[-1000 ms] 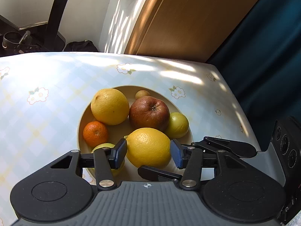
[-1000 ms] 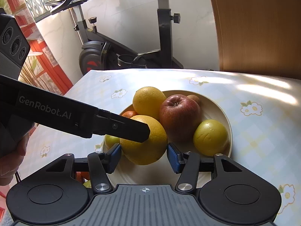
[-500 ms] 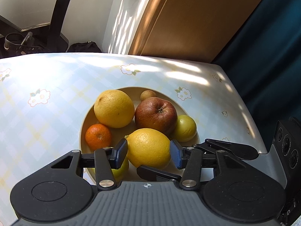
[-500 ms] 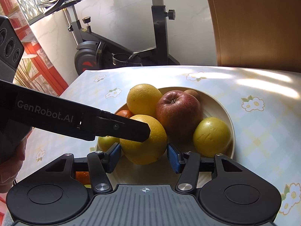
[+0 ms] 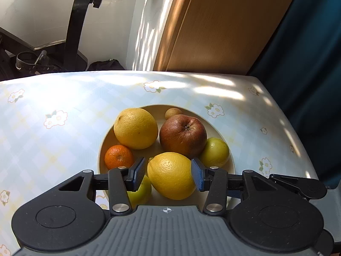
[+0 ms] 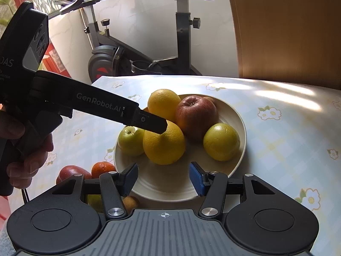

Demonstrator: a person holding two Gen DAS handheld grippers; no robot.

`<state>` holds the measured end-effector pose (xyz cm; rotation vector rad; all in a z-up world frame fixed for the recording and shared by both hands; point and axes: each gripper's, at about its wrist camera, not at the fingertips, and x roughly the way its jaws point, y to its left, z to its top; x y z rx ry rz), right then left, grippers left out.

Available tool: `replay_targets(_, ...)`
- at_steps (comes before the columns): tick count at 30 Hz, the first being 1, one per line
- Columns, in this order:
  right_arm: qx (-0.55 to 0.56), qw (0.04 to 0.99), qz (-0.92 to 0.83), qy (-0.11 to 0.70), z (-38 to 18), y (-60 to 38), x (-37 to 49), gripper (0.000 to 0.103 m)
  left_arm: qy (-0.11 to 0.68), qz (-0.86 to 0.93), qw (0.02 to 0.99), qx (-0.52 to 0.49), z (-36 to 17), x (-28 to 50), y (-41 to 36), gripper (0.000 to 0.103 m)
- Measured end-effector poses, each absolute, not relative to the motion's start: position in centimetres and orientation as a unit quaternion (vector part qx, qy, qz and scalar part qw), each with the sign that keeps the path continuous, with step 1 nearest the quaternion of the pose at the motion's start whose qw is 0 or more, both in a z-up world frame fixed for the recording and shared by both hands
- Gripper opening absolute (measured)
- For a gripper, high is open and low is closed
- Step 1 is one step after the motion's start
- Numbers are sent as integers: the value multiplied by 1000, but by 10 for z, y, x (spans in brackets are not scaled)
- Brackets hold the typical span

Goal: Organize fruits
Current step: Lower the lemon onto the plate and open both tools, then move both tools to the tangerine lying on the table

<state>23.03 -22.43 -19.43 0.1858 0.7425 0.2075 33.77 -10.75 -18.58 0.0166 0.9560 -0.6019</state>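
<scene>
on the left tool (image 6: 164, 128), "genrobot.ai" was legible. its jaws were closing around a lemon (image 5: 171, 176). the right tool (image 6: 163, 178) hung spread, empty.

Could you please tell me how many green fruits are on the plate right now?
2. One green fruit lies at the plate's right edge beside the red apple; the other sits left of the front orange. Others may be hidden.

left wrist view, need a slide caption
Left gripper fingers closing around a yellow citrus in a plate of fruit.
</scene>
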Motion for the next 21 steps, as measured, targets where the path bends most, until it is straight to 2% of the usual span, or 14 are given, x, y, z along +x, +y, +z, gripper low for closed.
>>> replay_targets(4,77,928,92,353,-191,-226,207,49,438,-285,852,-20,-171,327,-89,50)
replay_targets(11,73,932,77,346,-189,-227,177,47,405,-263,876,-6,-148,297,-42,50)
replay_targets(14,81,934,73,341,-190,-227,166,47,390,-236,890,1,-144,285,-18,57)
replay_targets(21,74,930,67,353,-197,-221,149,47,395,-214,893,-25,-149,266,20,58)
